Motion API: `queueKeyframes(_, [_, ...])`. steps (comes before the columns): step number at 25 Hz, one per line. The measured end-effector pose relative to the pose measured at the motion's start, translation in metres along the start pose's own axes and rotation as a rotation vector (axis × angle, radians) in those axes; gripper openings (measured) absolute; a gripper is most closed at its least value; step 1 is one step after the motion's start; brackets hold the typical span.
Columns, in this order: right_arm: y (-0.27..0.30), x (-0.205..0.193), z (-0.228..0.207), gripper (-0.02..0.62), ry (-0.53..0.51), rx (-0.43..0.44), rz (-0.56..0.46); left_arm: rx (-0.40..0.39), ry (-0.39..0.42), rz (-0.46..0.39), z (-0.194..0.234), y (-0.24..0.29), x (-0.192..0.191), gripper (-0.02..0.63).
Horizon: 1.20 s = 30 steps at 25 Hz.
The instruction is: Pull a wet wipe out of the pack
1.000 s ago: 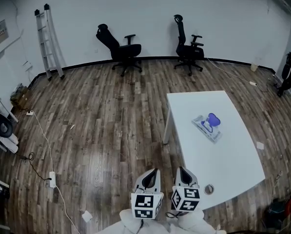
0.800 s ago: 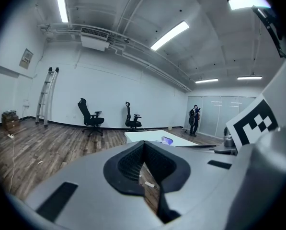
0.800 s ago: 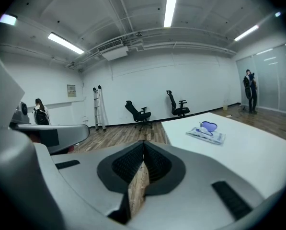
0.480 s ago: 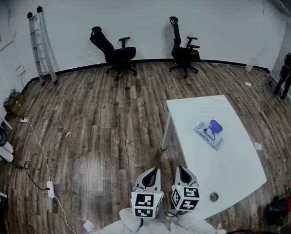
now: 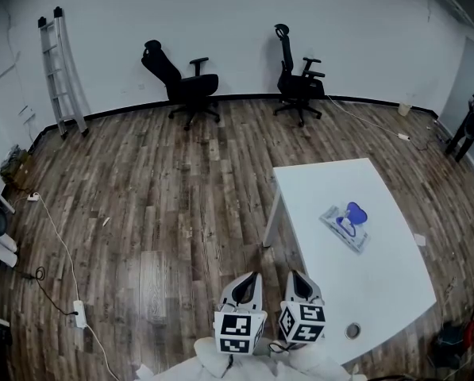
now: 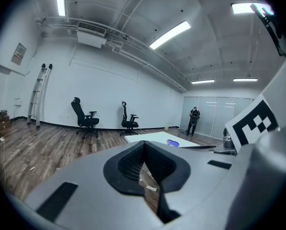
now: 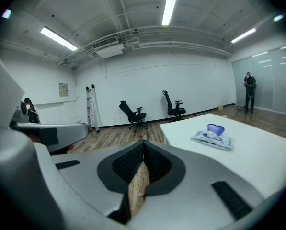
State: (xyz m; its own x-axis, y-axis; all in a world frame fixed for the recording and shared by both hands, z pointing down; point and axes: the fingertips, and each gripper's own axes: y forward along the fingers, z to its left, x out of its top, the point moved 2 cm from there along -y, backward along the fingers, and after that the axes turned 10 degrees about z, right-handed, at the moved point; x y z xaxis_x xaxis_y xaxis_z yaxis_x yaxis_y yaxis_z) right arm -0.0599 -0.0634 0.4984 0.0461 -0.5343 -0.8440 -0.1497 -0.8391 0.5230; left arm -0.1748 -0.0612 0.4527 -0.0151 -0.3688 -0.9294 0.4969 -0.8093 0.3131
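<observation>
Lying on the white table point(image 5: 383, 288) at right, the wet wipe pack point(image 5: 347, 226) sits well apart from the left gripper point(image 5: 248, 281) and right gripper point(image 5: 298, 279), both clenched empty.

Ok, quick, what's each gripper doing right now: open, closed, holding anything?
Left gripper: closed, holding nothing.
Right gripper: closed, holding nothing; the blue and white wet wipe pack lies apart from it on the white table.

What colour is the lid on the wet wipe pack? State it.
Blue lid on a pale pack, clearest in the right gripper view.
</observation>
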Motion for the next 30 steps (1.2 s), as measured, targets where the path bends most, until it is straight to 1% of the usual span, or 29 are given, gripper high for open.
queueKeyframes(10, [0.028,0.014,-0.005,0.011,0.014,-0.014,0.01,-0.007,-0.008,0.013,0.019,0.028,0.007,-0.005])
queueKeyframes(14, [0.043,0.02,-0.012,0.011,0.013,-0.017,0.011,-0.005,0.0,0.006,0.023,0.045,0.013,-0.005])
queueKeyframes(21, [0.071,0.047,-0.017,0.011,0.0,-0.005,-0.014,-0.004,0.01,0.002,0.034,0.077,0.027,-0.005])
queueKeyframes(24, [0.083,0.056,-0.024,0.011,0.001,-0.008,-0.013,-0.014,0.007,0.005,0.034,0.094,0.033,-0.005])
queueKeyframes(30, [0.103,0.069,-0.052,0.011,0.036,-0.037,0.005,-0.048,0.018,0.041,0.027,0.135,0.044,-0.005])
